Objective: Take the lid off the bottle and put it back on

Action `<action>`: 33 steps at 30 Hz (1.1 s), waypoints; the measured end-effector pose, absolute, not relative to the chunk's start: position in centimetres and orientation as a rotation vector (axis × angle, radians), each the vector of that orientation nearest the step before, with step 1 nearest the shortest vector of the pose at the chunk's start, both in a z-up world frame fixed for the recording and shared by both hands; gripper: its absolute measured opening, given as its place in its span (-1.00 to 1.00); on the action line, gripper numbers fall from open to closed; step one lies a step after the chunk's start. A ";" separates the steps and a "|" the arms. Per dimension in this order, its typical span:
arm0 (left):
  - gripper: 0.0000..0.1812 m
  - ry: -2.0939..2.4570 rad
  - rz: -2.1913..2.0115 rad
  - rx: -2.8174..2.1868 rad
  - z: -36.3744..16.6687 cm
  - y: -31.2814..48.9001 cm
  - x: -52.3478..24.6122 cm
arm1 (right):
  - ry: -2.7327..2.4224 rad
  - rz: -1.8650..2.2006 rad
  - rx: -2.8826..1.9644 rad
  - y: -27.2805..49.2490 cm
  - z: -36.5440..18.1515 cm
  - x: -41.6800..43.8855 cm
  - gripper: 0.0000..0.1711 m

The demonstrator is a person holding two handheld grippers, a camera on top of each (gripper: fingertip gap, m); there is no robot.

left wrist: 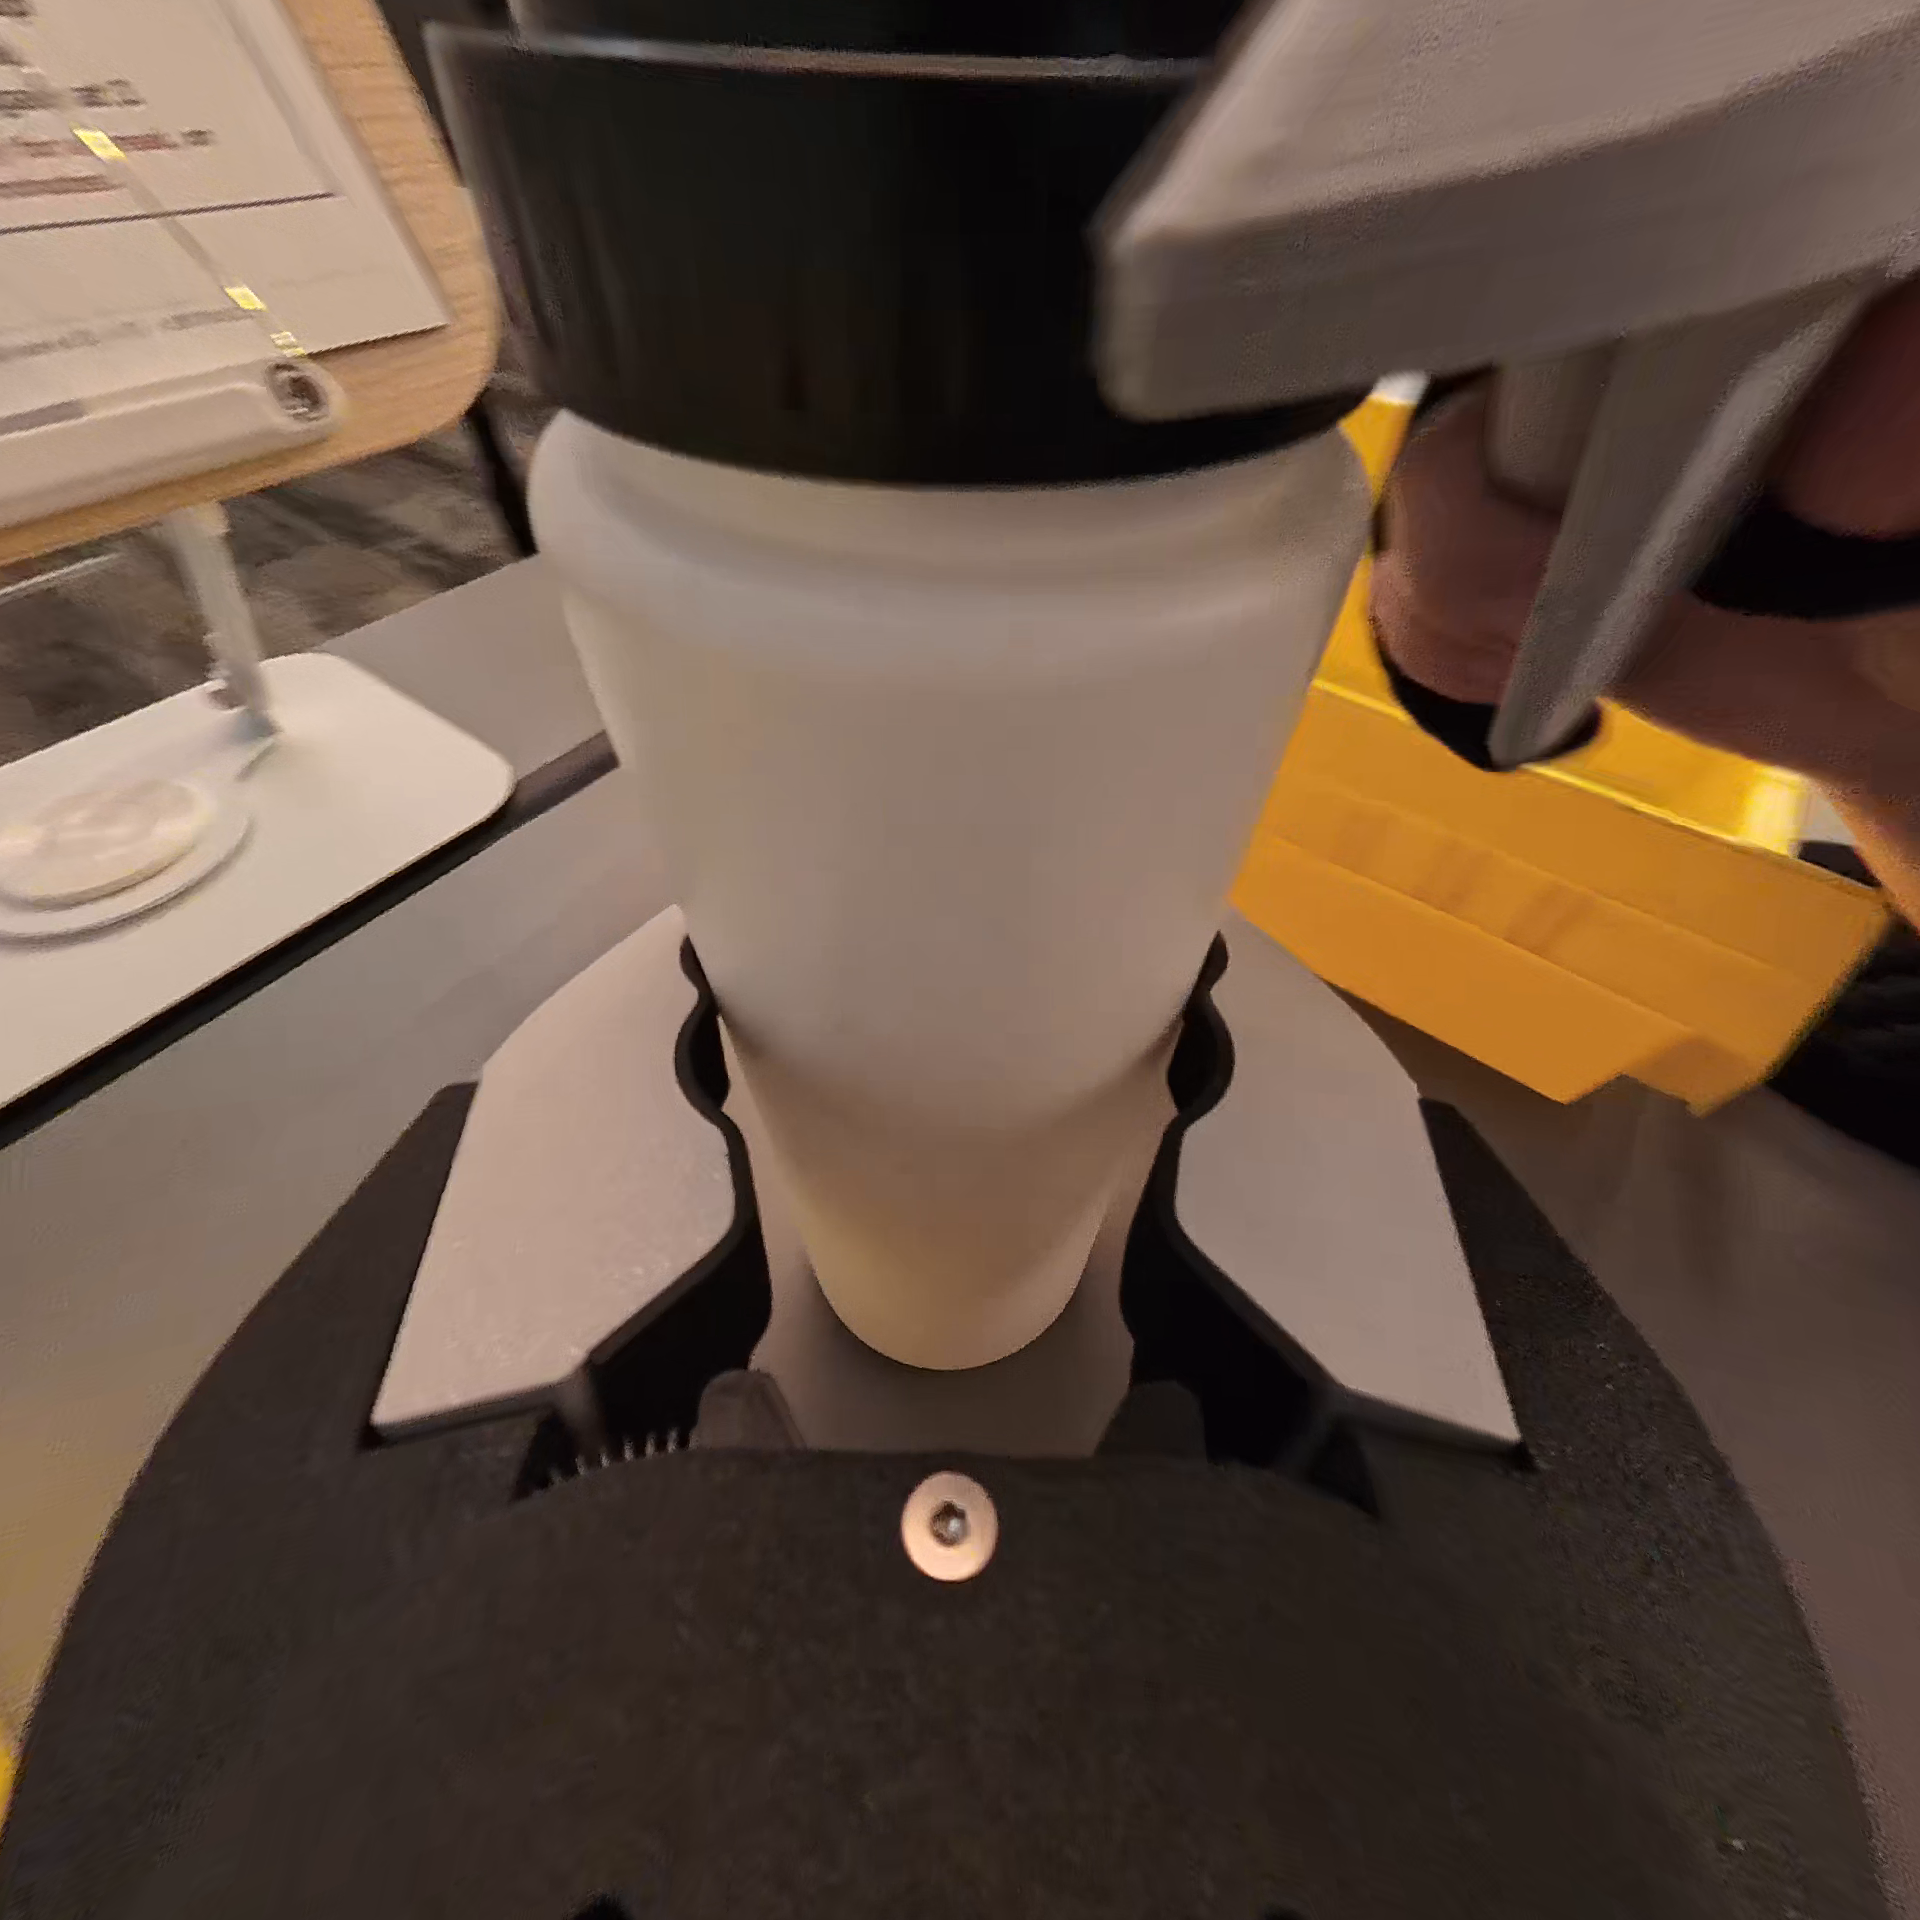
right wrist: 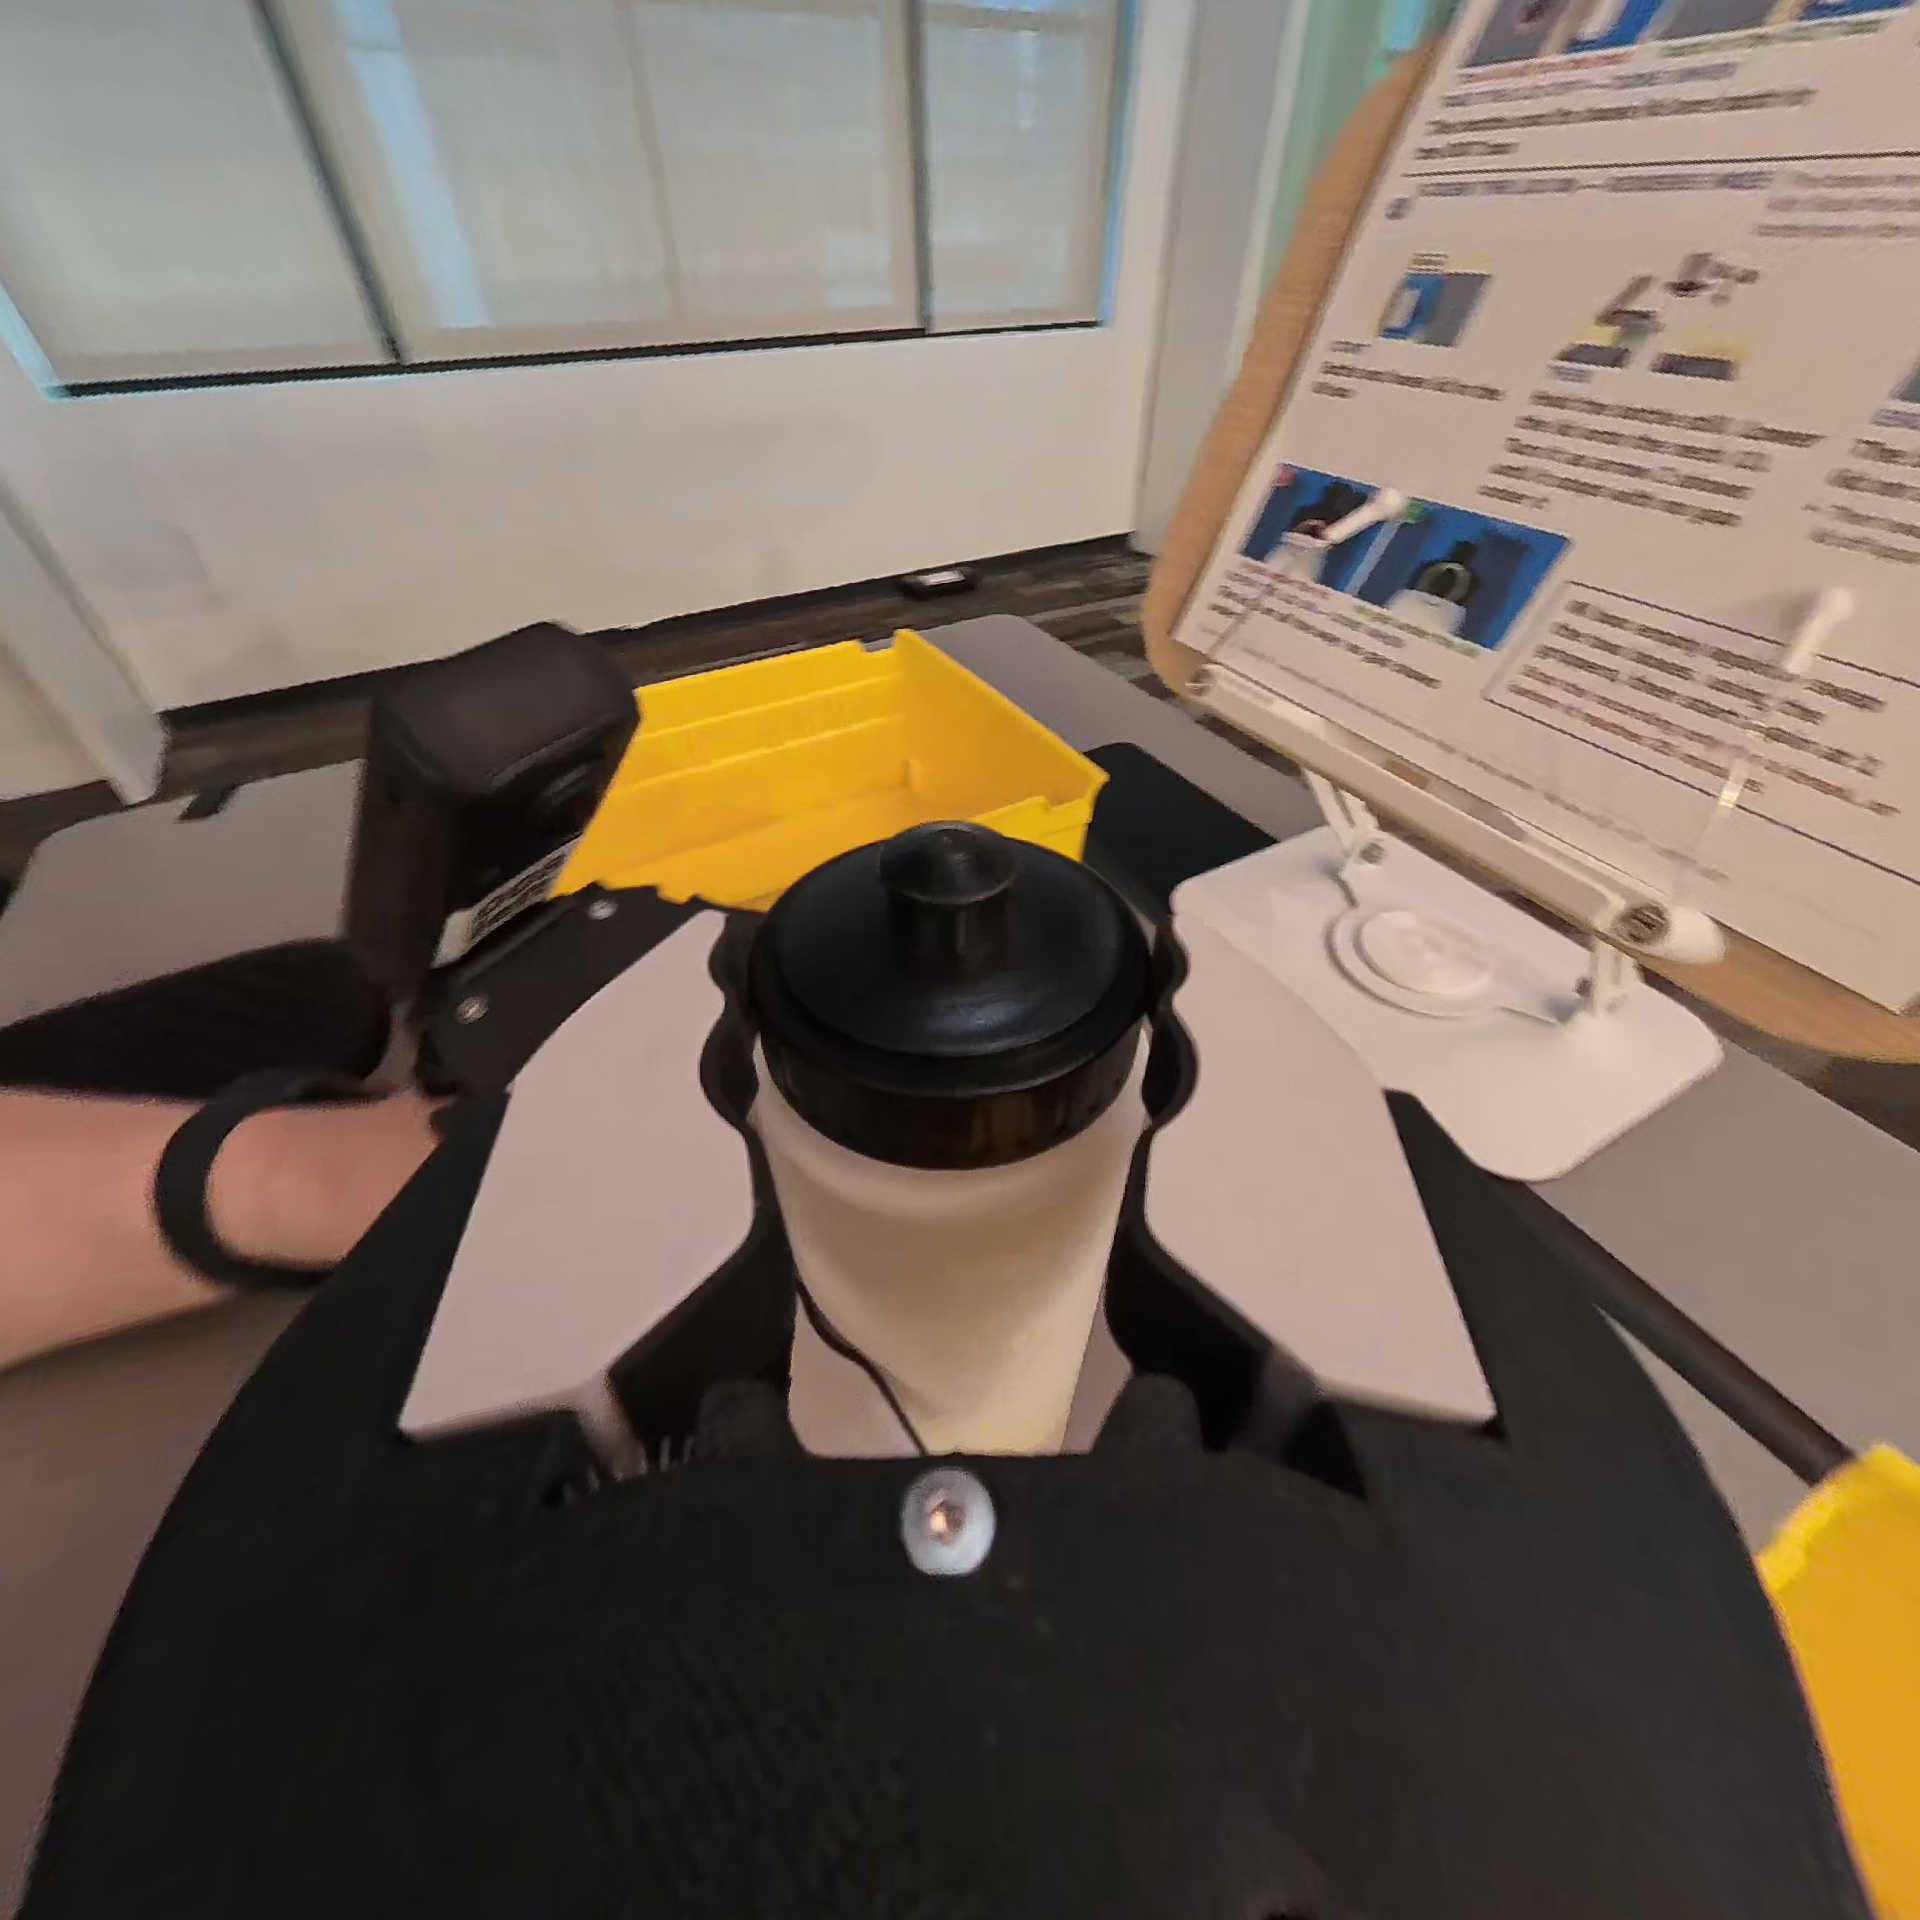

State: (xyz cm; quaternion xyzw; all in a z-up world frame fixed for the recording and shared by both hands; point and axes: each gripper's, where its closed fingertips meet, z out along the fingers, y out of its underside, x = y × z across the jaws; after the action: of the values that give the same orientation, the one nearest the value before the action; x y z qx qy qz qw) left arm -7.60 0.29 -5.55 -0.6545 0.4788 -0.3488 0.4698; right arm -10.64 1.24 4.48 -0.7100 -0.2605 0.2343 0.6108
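Note:
A white bottle with a black lid on it stands upright in front of me. My left gripper is shut on the bottle's lower body, with one finger on each side. In the right wrist view my right gripper is shut on the lid from both sides, above the bottle's white body. One of the right gripper's grey fingers shows over the lid in the left wrist view, held by a hand. The camera on the left gripper shows at the left.
A yellow bin sits on the grey table just behind the bottle and also shows in the left wrist view. A wooden board with printed sheets leans on a white stand beside it. Another yellow edge is nearby.

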 end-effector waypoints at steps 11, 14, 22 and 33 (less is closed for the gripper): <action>-0.06 1.193 -0.850 -1.603 -5.6 0.6 -7.8 | -0.612 0.567 -1.612 0.9 5.5 -10.8 -0.12; -0.06 1.254 -0.909 -1.566 -5.6 -0.2 -7.6 | -0.698 0.648 -1.600 0.2 5.5 -10.2 -0.10; -0.06 1.303 -0.949 -1.547 -5.6 -1.1 -7.3 | -0.824 0.573 -1.637 -0.3 4.4 -10.3 -0.15; -0.06 1.096 -0.786 -1.640 -5.6 1.1 -7.9 | -0.466 0.270 -1.706 1.7 4.5 -10.5 -0.16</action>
State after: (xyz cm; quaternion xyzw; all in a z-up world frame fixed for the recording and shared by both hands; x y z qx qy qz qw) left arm -7.93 1.10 -5.59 -0.6744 0.4509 -0.3231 0.4873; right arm -10.49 1.69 4.54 -0.7438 -0.2032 0.1176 0.6258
